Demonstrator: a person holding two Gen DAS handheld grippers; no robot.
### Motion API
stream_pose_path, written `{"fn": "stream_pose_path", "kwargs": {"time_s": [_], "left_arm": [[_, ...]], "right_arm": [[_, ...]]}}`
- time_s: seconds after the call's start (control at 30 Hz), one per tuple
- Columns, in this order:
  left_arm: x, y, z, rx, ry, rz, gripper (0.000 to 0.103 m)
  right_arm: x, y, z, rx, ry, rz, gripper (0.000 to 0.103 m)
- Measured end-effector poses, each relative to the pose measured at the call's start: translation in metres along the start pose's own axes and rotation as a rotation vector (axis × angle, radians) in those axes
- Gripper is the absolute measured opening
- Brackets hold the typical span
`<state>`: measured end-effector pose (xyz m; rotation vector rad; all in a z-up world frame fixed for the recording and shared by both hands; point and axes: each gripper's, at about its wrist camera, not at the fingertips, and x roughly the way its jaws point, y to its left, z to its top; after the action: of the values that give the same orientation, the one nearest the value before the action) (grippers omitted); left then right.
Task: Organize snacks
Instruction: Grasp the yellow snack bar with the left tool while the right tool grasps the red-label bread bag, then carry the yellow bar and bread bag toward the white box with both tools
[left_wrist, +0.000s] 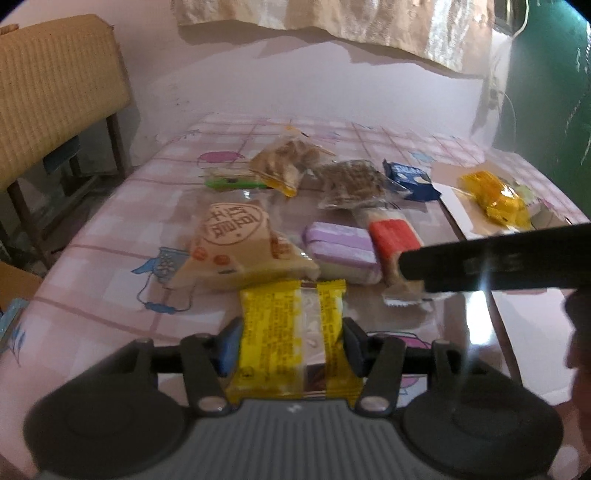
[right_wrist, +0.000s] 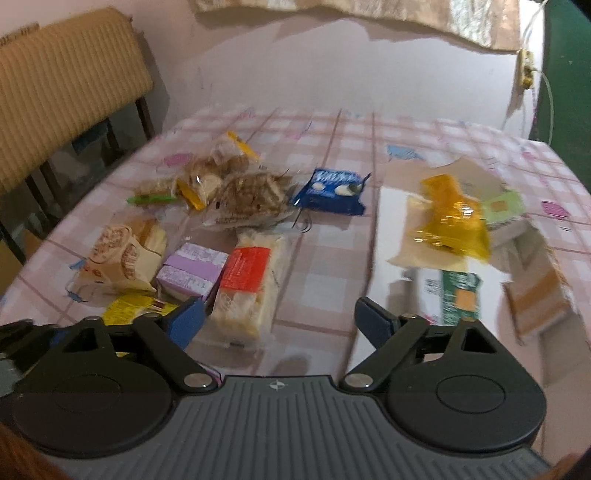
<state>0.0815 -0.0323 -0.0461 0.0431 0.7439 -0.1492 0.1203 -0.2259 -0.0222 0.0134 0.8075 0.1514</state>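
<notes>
My left gripper (left_wrist: 291, 332) is shut on a yellow snack packet (left_wrist: 284, 325) lying at the near edge of the snack pile; both pads press on its sides. The same yellow packet (right_wrist: 129, 306) shows at the lower left of the right wrist view. My right gripper (right_wrist: 279, 314) stands open over the table with nothing between its fingers. A white packet with a red label (right_wrist: 247, 284) lies just beyond its left finger (right_wrist: 188, 321). In the left wrist view a dark bar (left_wrist: 480, 258), part of the right gripper, crosses above that red-labelled packet (left_wrist: 395, 236).
A beige triangular packet (left_wrist: 240, 247), a purple packet (left_wrist: 340, 247), two clear bags of brown biscuits (left_wrist: 351, 184) and a blue packet (left_wrist: 410, 181) lie on the pink checked tablecloth (left_wrist: 110, 229). An orange bag (right_wrist: 450, 221) rests on opened cartons (right_wrist: 458, 295) at right. A woven chair (left_wrist: 55, 85) stands at left.
</notes>
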Motion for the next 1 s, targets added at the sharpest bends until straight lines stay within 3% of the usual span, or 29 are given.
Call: {"fn": "stream_pose_path", "kwargs": {"time_s": [0.23,0.27,0.3,0.33,0.57,1.0], "left_arm": [[-0.001,0.005,0.002,-0.026,-0.014,-0.003,0.055],[-0.001,0.004,0.002,-0.025,-0.016,-0.003,0.055],[-0.001,0.004,0.002,-0.027,-0.016,-0.004,0.055],[-0.001,0.004,0.003,-0.029,-0.017,-0.004,0.055],[-0.011,0.002,0.004,-0.031,-0.037,-0.002,0.055],[-0.047,-0.015,0.008,-0.013,-0.098,0.008,0.055]], "right_arm": [[0.042,0.009,0.014,-0.006,0.081,-0.008,0.084],[0.044,0.008,0.016,-0.007,0.079,-0.011,0.076],[0.047,0.010,0.017,-0.017,0.071,-0.017,0.055],[0.048,0.011,0.018,-0.030,0.063,-0.019,0.043],[0.031,0.010,0.007,-0.032,0.042,-0.028,0.043],[-0.046,-0.004,-0.028,0.041,-0.037,-0.001,0.043]]}}
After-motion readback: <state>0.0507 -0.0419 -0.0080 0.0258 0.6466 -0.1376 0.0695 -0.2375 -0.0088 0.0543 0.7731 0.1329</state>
